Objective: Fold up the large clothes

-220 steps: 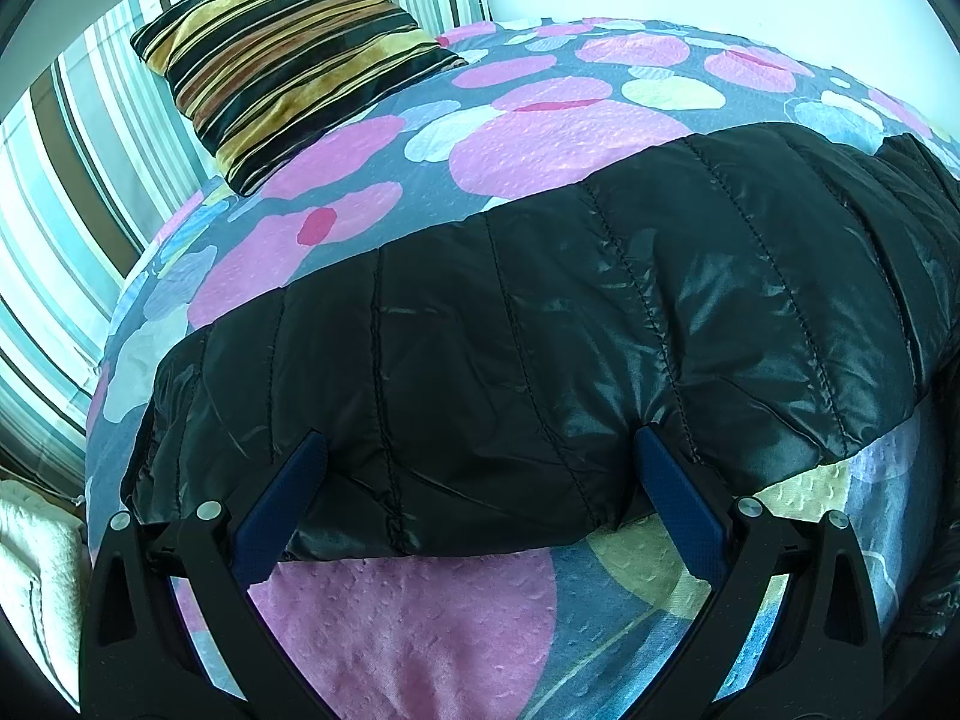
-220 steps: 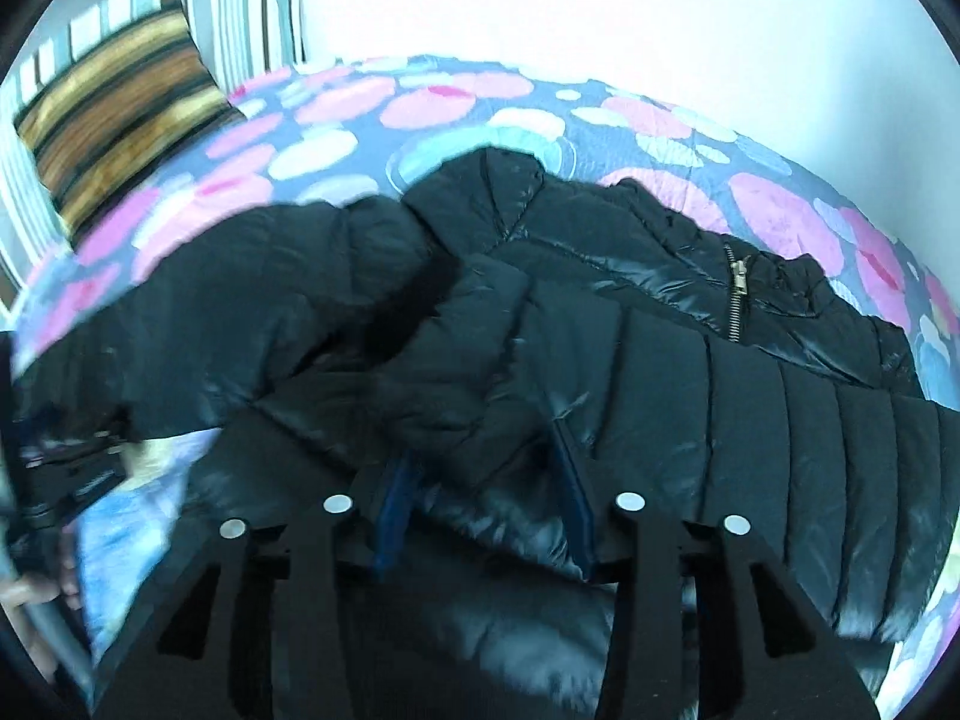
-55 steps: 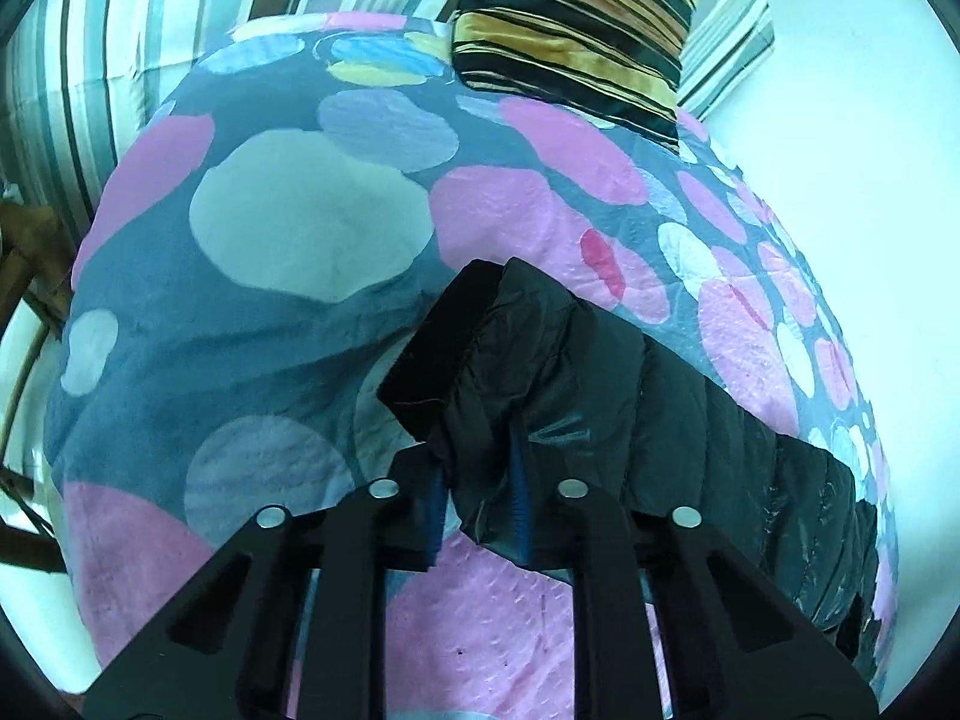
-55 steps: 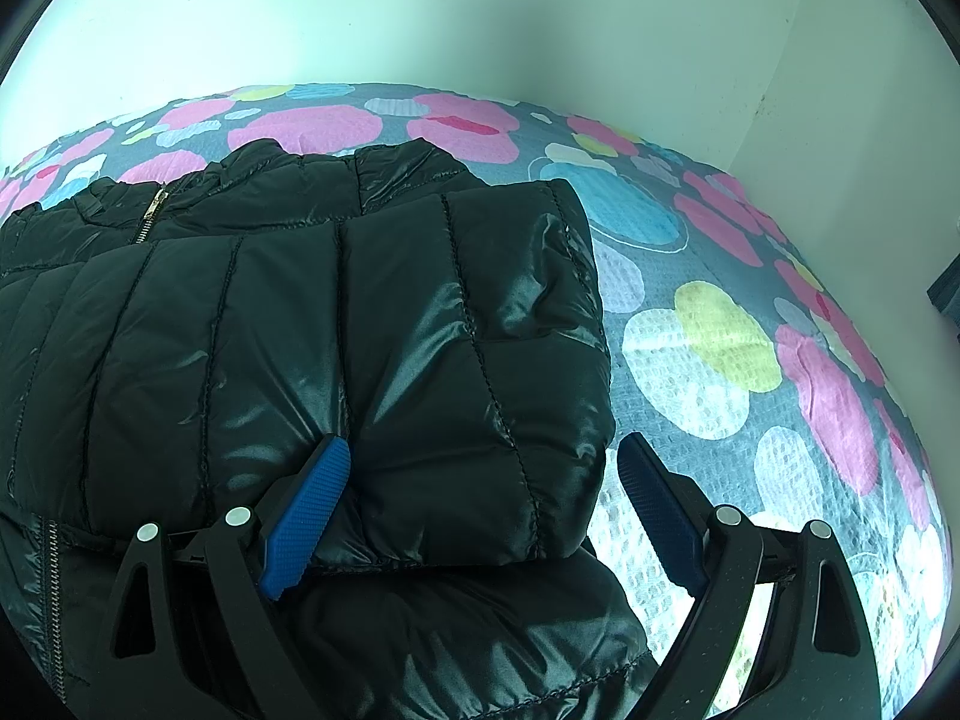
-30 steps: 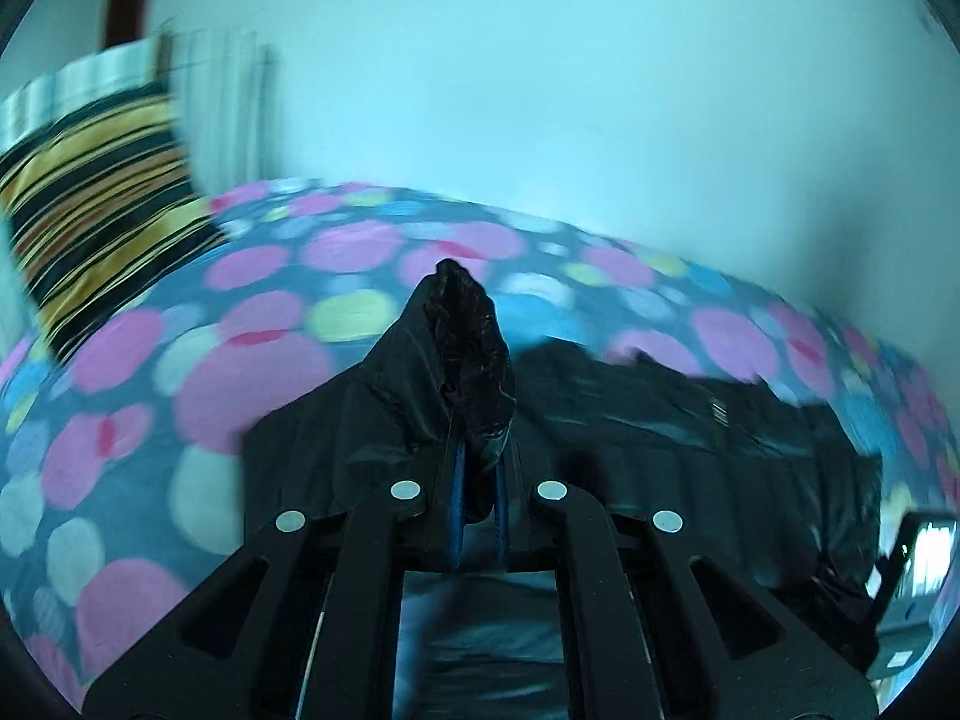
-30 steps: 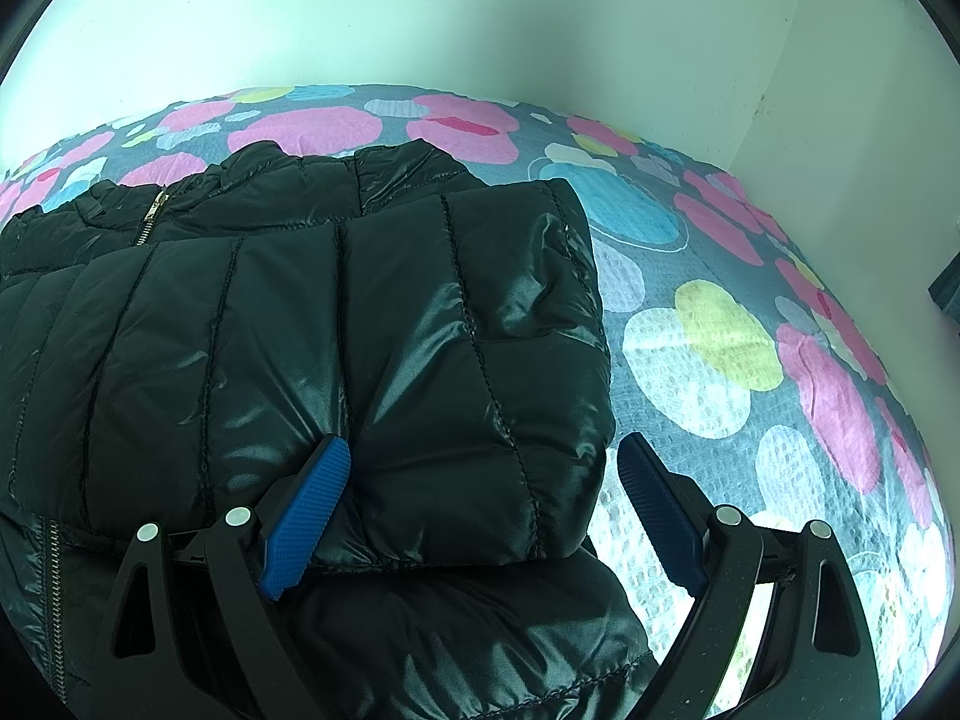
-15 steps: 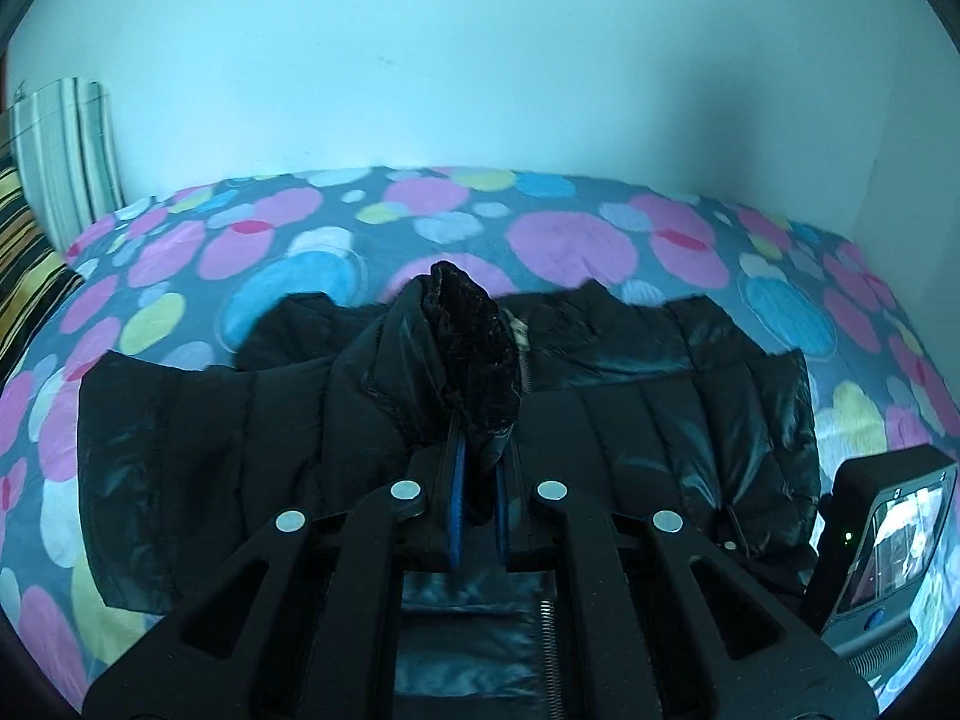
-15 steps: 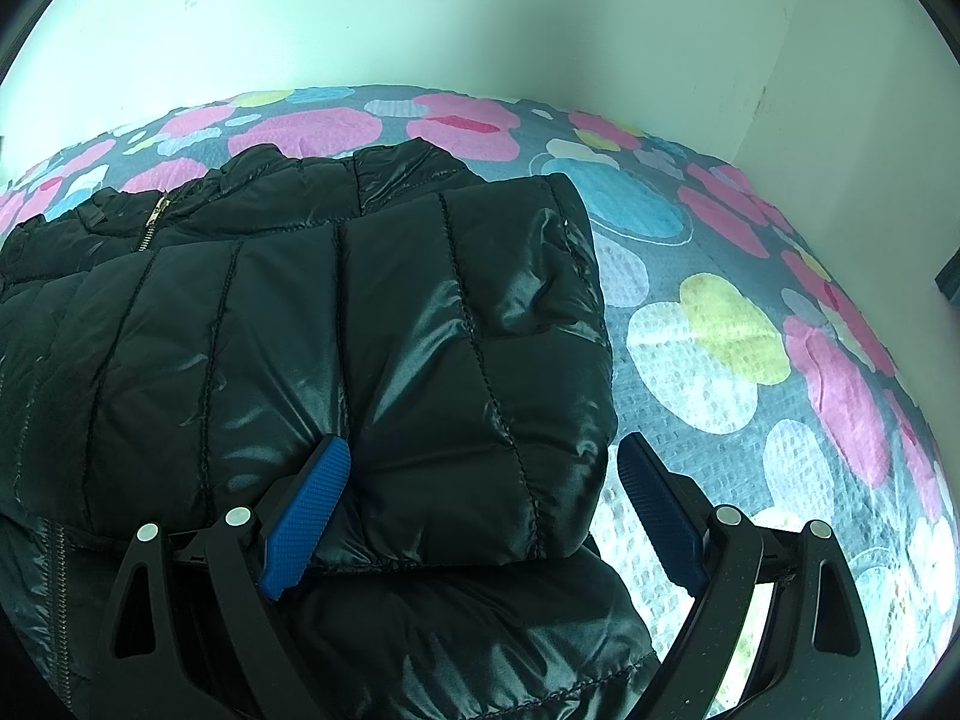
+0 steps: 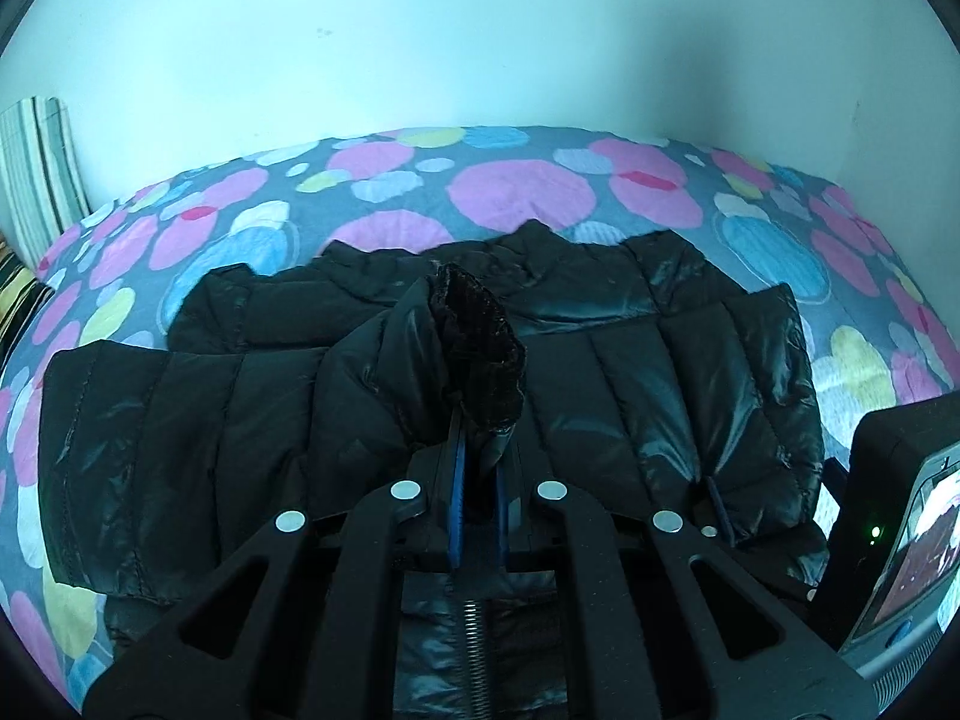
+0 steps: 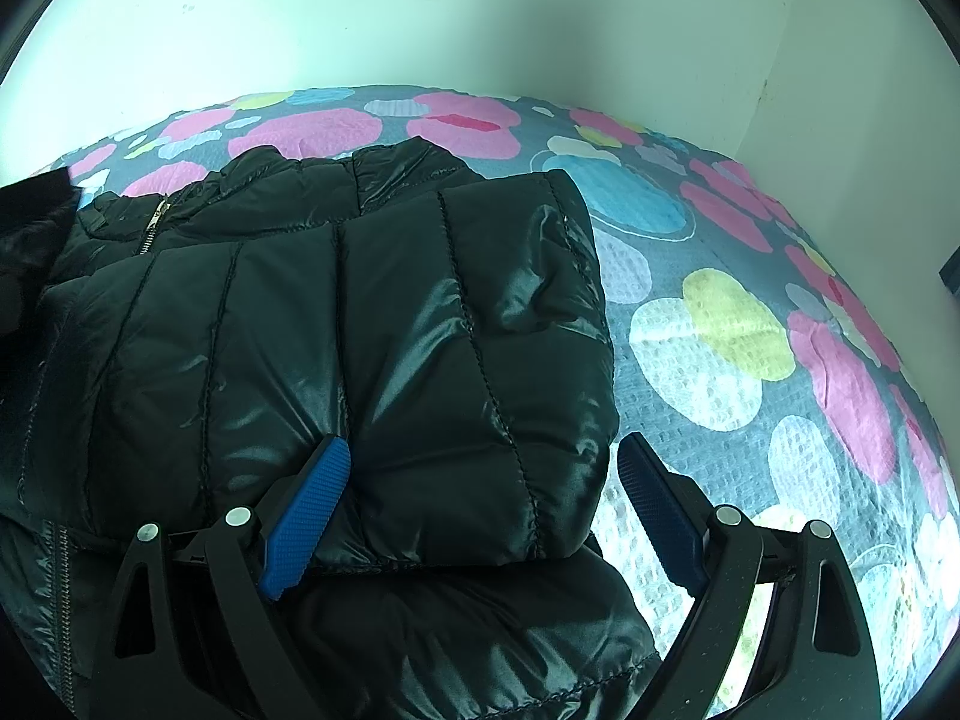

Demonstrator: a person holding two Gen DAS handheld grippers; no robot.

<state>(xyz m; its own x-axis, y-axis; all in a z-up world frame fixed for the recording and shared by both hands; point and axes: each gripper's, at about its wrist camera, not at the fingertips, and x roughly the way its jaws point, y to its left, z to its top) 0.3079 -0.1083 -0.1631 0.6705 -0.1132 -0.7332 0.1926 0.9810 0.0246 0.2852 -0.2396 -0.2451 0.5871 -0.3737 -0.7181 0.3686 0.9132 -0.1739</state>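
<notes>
Jacket [image 9: 630, 396], one, black; two hand-held grippers, left [image 9: 478, 480] pinching its cuff [image 9: 480, 348].

Bed with grey cover [image 9: 528, 192], printed with pink, blue, yellow and white discs, fills lower half of both views. Plain pale wall [image 9: 480, 30] behind bed at 12 o'clock. Wall corner [image 10: 762, 78] at 2 o'clock in right wrist view. Striped pillow [image 9: 36, 168] upright at 9 o'clock in left wrist view. Soft, even daylight; cover bright at right.
</notes>
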